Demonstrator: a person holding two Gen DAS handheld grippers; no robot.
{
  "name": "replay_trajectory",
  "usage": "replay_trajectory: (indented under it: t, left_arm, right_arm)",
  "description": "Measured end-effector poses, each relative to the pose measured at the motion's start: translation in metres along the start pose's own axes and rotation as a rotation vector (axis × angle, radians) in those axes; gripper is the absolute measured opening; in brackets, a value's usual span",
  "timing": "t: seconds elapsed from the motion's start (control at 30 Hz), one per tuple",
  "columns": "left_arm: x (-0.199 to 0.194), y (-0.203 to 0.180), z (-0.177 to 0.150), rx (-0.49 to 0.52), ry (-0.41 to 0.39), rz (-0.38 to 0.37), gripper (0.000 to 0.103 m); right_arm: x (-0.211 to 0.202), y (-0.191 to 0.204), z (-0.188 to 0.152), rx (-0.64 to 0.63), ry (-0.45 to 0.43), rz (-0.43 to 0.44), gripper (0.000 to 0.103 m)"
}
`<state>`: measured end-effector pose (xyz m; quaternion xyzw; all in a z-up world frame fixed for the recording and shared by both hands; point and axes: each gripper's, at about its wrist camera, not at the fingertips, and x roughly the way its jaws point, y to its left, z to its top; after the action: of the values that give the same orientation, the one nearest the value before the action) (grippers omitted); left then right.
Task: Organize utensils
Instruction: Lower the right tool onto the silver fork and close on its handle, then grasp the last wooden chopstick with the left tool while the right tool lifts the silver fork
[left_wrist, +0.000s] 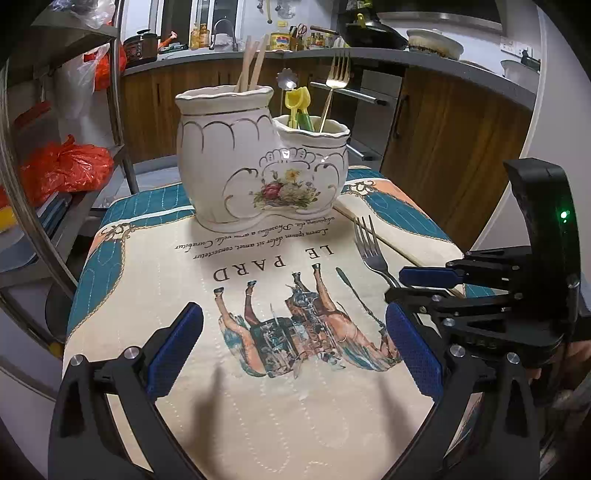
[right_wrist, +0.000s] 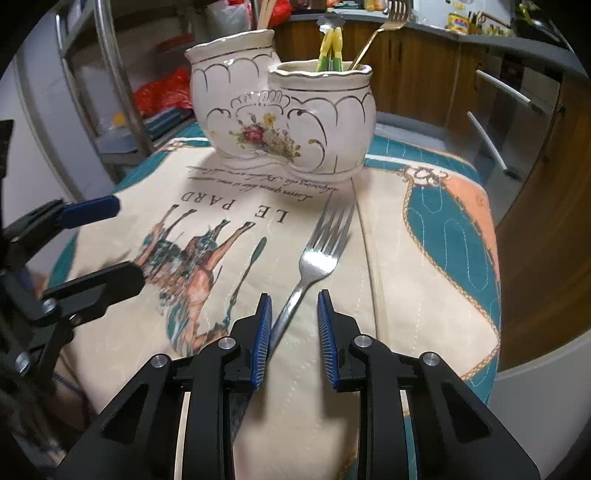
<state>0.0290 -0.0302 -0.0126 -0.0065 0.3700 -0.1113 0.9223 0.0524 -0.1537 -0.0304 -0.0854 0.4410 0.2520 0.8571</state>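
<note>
While the left gripper (left_wrist: 293, 341) hangs wide open w/ nothing in it, well short of the ceramic holder (right_wrist: 280, 110), the steel fork (right_wrist: 317, 254) lies flat on the cloth (right_wrist: 424, 258) just in front of holder. R gripper (right_wrist: 293, 332) straddles fork handle, part-closed; left pad about touching, right pad clear, no grip.

Printed cloth (left_wrist: 258, 424) under hand-held gripper; red plastic bags (left_wrist: 66, 170) far left; wooden cabinets (left_wrist: 461, 147), wok (left_wrist: 373, 35) beyond.
</note>
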Motion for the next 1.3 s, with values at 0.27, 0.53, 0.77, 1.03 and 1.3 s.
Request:
replay_trajectory:
  t: [0.27, 0.53, 0.77, 1.03, 1.3]
  left_arm:
    - [-0.005, 0.003, 0.000, -0.008, -0.016, -0.018, 0.097]
    - [0.000, -0.002, 0.003, -0.004, -0.007, -0.013, 0.097]
    - [0.009, -0.024, 0.009, 0.046, 0.002, -0.006, 0.097]
    - [0.025, -0.047, 0.018, 0.044, 0.032, -0.025, 0.097]
    - [0.062, -0.099, 0.036, 0.032, 0.103, -0.069, 0.076]
  right_arm:
    - [-0.003, -0.003, 0.000, 0.084, -0.032, -0.010, 0.006]
    - [-0.043, -0.022, -0.004, 0.115, -0.181, 0.045, 0.006]
    - [-0.088, -0.038, -0.009, 0.091, -0.367, 0.024, 0.006]
    - [-0.116, -0.054, -0.007, 0.105, -0.503, -0.003, 0.006]
    - [-0.132, -0.075, -0.014, 0.134, -0.547, -0.044, 0.006]
